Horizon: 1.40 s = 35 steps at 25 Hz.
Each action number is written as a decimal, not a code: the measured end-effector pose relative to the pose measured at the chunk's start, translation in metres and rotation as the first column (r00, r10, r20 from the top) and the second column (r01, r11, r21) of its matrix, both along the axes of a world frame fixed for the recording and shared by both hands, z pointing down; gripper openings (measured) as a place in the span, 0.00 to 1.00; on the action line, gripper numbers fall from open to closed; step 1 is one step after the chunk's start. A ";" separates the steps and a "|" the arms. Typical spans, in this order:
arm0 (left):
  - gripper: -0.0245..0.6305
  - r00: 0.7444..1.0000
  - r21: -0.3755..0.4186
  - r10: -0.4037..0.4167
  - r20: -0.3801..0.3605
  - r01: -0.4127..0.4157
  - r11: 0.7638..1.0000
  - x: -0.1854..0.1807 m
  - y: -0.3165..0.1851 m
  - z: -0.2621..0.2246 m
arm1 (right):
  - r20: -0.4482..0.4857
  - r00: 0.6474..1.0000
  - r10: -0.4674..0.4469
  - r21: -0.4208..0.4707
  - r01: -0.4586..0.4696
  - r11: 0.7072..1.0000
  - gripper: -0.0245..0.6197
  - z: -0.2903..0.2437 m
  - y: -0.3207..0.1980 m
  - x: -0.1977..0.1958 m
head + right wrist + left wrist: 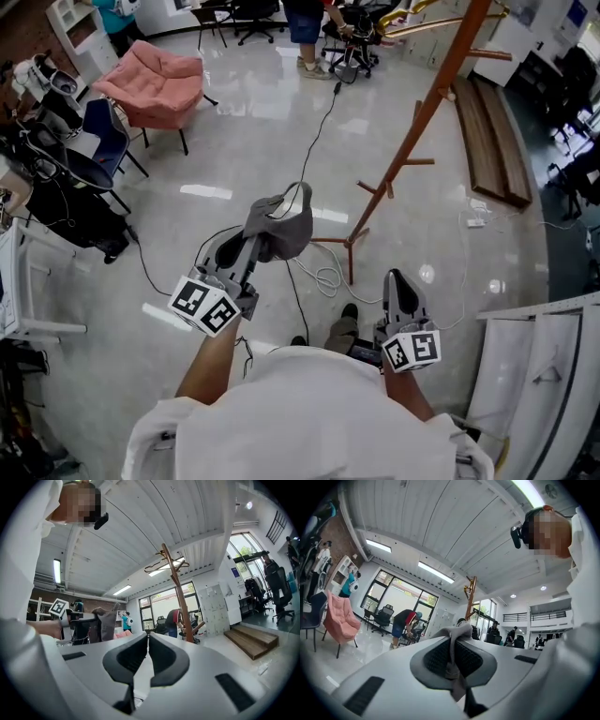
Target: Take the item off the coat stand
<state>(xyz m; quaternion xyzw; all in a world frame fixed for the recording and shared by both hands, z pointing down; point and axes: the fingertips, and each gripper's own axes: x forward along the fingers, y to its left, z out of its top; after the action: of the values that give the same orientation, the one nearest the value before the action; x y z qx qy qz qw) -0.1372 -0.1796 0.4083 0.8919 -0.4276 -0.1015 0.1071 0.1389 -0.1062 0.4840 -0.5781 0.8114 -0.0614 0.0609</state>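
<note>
My left hand-held gripper [265, 246] clamps the grey fabric item [283, 223], clear of the coat stand [424, 112] ahead-right of it; the right hand-held gripper [397, 278] is closed and empty.

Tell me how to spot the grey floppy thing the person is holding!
Find the tall orange-brown wooden coat stand on the shiny floor. Just left of its foot, the left hand-held gripper pinches a grey cloth item. It is the only soft, drooping thing held up; the right hand-held gripper holds nothing.

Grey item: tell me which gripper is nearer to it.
Left. The left gripper is clamped on the grey item; the right gripper is apart from it, lower right in the head view.
</note>
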 end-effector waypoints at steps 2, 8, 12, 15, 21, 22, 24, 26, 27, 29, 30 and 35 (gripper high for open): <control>0.07 1.000 -0.004 -0.026 0.004 0.026 1.000 -0.018 0.010 0.013 | -0.001 1.000 0.005 0.003 -0.005 1.000 0.08 0.001 0.006 -0.008; 0.07 0.991 -0.043 -0.131 0.020 0.132 0.990 -0.061 0.038 0.057 | -0.016 1.000 0.024 -0.014 -0.024 1.000 0.08 0.010 0.018 -0.012; 0.07 0.981 -0.052 -0.192 0.032 0.193 0.980 -0.082 0.047 0.083 | -0.022 0.999 0.043 -0.036 -0.043 0.998 0.08 0.016 0.018 -0.011; 0.07 0.971 -0.062 -0.233 0.046 0.236 0.970 -0.096 0.056 0.098 | -0.036 0.999 0.032 -0.055 -0.034 0.998 0.08 0.023 0.022 -0.018; 0.07 0.963 -0.097 -0.263 0.060 0.268 0.958 -0.108 0.064 0.134 | -0.057 0.998 0.025 -0.093 -0.030 0.995 0.08 0.039 0.030 -0.026; 0.07 0.962 -0.101 -0.266 0.063 0.272 0.957 -0.108 0.064 0.140 | -0.064 0.998 0.026 -0.100 -0.033 0.994 0.08 0.042 0.030 -0.024; 0.07 0.961 -0.110 -0.268 0.066 0.274 0.955 -0.106 0.064 0.149 | -0.073 0.997 0.033 -0.116 -0.042 0.992 0.08 0.049 0.030 -0.018; 0.07 0.962 -0.119 -0.262 0.069 0.269 0.956 -0.102 0.066 0.158 | -0.079 0.996 0.040 -0.133 -0.051 0.990 0.08 0.057 0.035 -0.013; 0.07 0.964 -0.126 -0.258 0.070 0.265 0.956 -0.100 0.068 0.163 | -0.083 0.996 0.044 -0.140 -0.055 0.989 0.08 0.060 0.039 -0.011; 0.07 0.966 -0.142 -0.249 0.066 0.256 0.956 -0.094 0.072 0.170 | -0.093 0.994 0.053 -0.153 -0.066 0.986 0.08 0.067 0.045 -0.005; 0.07 0.968 -0.147 -0.244 0.064 0.251 0.957 -0.090 0.074 0.172 | -0.094 0.994 0.057 -0.160 -0.072 0.985 0.08 0.070 0.047 -0.003; 0.07 0.974 -0.156 -0.220 0.059 0.227 0.961 -0.083 0.076 0.164 | -0.088 0.995 0.050 -0.188 -0.066 0.980 0.08 0.075 0.050 -0.009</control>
<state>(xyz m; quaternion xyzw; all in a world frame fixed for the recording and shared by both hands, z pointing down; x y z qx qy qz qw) -0.2206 -0.1037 0.5726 0.8282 -0.5344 -0.0597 0.1583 0.1302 -0.0558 0.5594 -0.6067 0.7864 -0.1130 -0.0267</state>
